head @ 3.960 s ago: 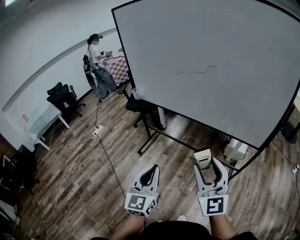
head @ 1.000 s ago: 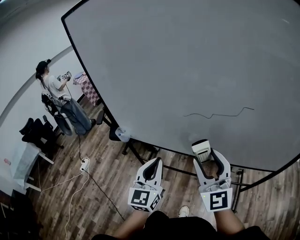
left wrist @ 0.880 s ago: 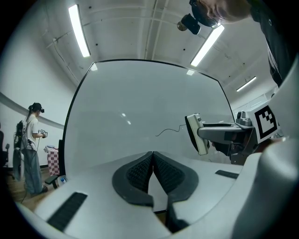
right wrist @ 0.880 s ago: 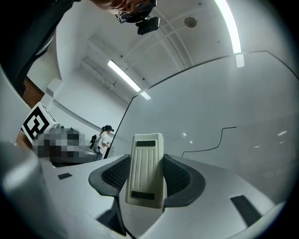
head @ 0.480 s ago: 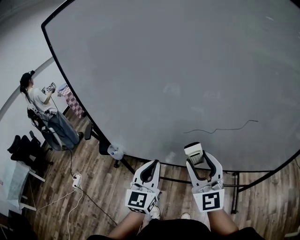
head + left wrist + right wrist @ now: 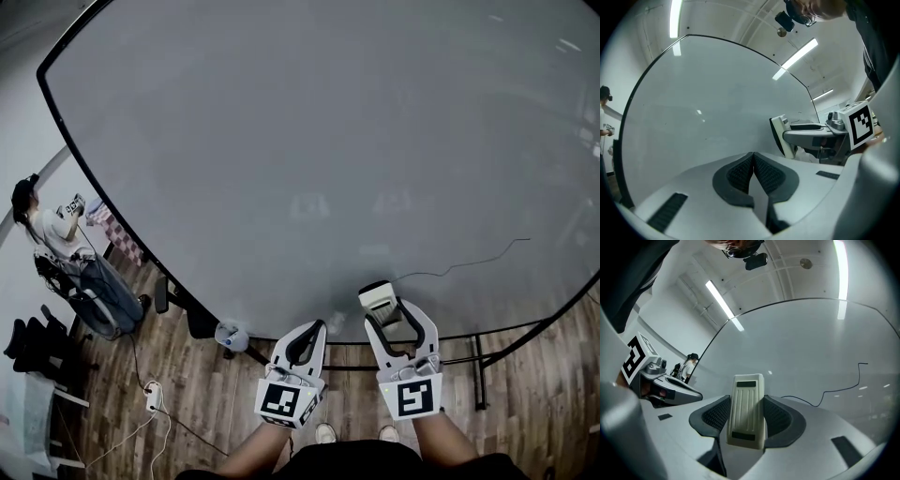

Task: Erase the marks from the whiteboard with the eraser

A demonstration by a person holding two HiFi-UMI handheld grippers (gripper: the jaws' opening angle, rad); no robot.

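The large whiteboard (image 6: 309, 141) fills most of the head view. A thin wavy black mark (image 6: 459, 266) runs across its lower right; the same mark (image 6: 839, 386) shows in the right gripper view. My right gripper (image 6: 392, 317) is shut on a cream whiteboard eraser (image 6: 378, 296), just below and left of the mark and close to the board. In the right gripper view the eraser (image 6: 747, 411) stands clamped between the dark pads. My left gripper (image 6: 306, 339) hangs beside it, shut and holding nothing; its pads (image 6: 740, 172) meet.
A person (image 6: 56, 234) stands at the far left beside a checkered table. A power strip (image 6: 151, 396) with cables lies on the wood floor. The board's black stand legs (image 6: 478, 370) reach the floor at lower right. A dark chair (image 6: 33, 342) sits at left.
I have come closer to the whiteboard, which now fills the view. The mark has shifted lower and rightward in frame. The right gripper with the eraser has risen towards the board.
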